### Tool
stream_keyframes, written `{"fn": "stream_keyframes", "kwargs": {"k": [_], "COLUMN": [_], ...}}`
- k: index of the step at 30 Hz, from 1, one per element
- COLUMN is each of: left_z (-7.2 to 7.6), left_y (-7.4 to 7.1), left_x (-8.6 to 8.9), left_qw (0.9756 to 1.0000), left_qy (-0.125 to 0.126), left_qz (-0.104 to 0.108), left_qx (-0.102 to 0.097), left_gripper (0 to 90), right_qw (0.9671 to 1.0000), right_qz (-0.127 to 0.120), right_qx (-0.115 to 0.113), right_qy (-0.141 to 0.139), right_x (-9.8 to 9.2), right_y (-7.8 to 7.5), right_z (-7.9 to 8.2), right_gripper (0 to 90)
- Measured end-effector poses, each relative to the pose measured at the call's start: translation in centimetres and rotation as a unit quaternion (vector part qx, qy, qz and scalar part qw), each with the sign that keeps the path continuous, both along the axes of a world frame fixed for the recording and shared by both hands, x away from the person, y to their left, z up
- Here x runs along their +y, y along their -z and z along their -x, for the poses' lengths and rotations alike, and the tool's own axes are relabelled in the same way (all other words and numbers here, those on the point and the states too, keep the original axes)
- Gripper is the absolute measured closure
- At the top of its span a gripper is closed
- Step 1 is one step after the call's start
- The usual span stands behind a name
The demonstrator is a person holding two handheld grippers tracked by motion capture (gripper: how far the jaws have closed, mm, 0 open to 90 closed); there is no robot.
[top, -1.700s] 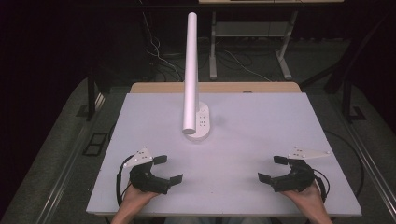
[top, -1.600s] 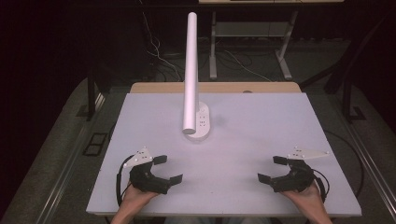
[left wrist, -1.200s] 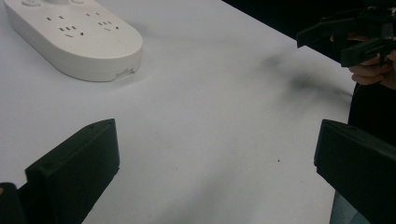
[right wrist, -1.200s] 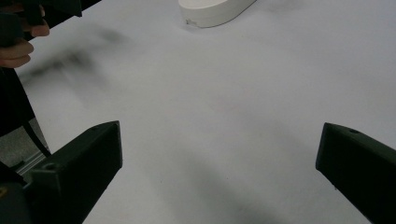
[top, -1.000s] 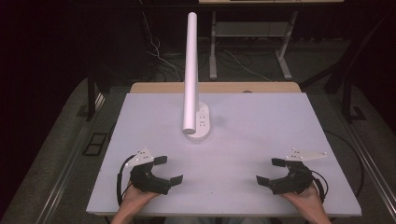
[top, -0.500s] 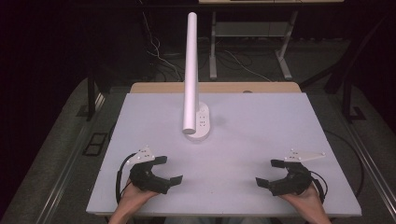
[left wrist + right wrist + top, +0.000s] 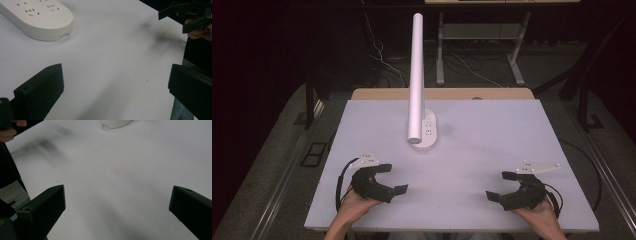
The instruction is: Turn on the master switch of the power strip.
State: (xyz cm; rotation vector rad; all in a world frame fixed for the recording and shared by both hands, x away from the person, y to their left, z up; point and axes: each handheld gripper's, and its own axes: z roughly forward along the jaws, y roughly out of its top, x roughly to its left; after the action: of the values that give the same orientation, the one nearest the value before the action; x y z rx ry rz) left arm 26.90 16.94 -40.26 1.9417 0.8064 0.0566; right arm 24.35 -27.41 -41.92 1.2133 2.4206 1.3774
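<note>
With both grippers, left (image 7: 393, 178) and right (image 7: 498, 186), spread wide and empty, I judged a slow, level approach to the power strip (image 7: 425, 131) best.

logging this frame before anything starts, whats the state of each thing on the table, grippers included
left gripper: jaws wide open, holding nothing, low over the table's near left.
right gripper: jaws wide open, holding nothing, low over the near right.
power strip: lying flat at mid-table, sockets up, nothing plugged into the sockets in sight, untouched.
white tube: long and straight, its near end over the power strip; I cannot tell what holds it.
table: white top, bare around the strip.
</note>
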Motion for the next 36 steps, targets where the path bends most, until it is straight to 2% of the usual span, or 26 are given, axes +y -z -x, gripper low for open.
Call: {"fn": "stream_keyframes", "kwargs": {"k": [23,36], "left_z": [-2.8,-4.0], "left_y": [-2.5,-3.2], "left_x": [0.6,0.4], "left_qw": [0.9999,0.9996], "left_qy": [-0.001,-0.002], "left_qz": [-0.015,-0.027], "left_qx": [0.002,0.001], "left_gripper": [0.0,0.0], "right_qw": [1.0000,1.0000], "right_qz": [0.004,0.005], "right_qx": [0.002,0.000], "right_qy": [0.004,0.005], "right_x": [-0.2,-0.3], "right_y": [0.1,0.1], "right_z": [0.1,0.1], "right_gripper": [0.1,0.1]}}
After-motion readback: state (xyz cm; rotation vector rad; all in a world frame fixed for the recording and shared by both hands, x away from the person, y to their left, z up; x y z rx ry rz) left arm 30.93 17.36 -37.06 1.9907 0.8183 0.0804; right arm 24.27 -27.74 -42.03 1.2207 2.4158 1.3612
